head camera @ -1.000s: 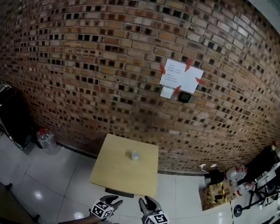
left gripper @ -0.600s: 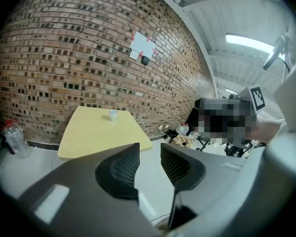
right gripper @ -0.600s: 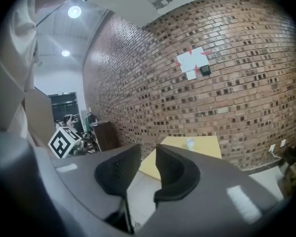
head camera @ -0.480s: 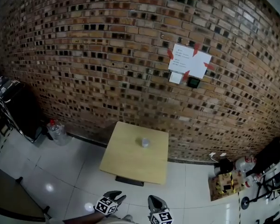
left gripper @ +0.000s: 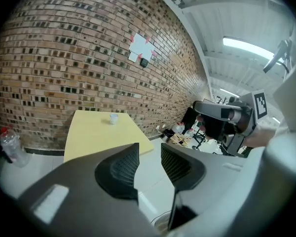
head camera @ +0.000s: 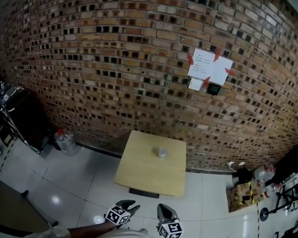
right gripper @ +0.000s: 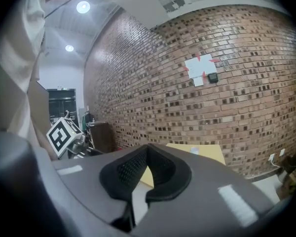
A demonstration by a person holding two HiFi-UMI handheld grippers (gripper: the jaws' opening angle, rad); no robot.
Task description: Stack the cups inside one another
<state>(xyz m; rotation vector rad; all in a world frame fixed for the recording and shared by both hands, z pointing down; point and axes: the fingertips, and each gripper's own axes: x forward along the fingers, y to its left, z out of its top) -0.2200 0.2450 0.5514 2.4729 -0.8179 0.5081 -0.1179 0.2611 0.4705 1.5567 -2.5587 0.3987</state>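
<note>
A small pale cup (head camera: 162, 152) stands alone near the back of the yellow surface (head camera: 144, 175), by the brick wall (head camera: 114, 58). It is too small to tell if it is one cup or a few stacked together, so I cannot say how much stacking is left. Both grippers are well apart from it.

The left gripper (head camera: 127, 205) is released, with nothing between its jaws. The right gripper (head camera: 165, 211) has just been closing and is clenched on nothing.

Only the head view shows the bottle (head camera: 64, 140) on the floor. Only the right gripper view shows its pads pressed together.
</note>
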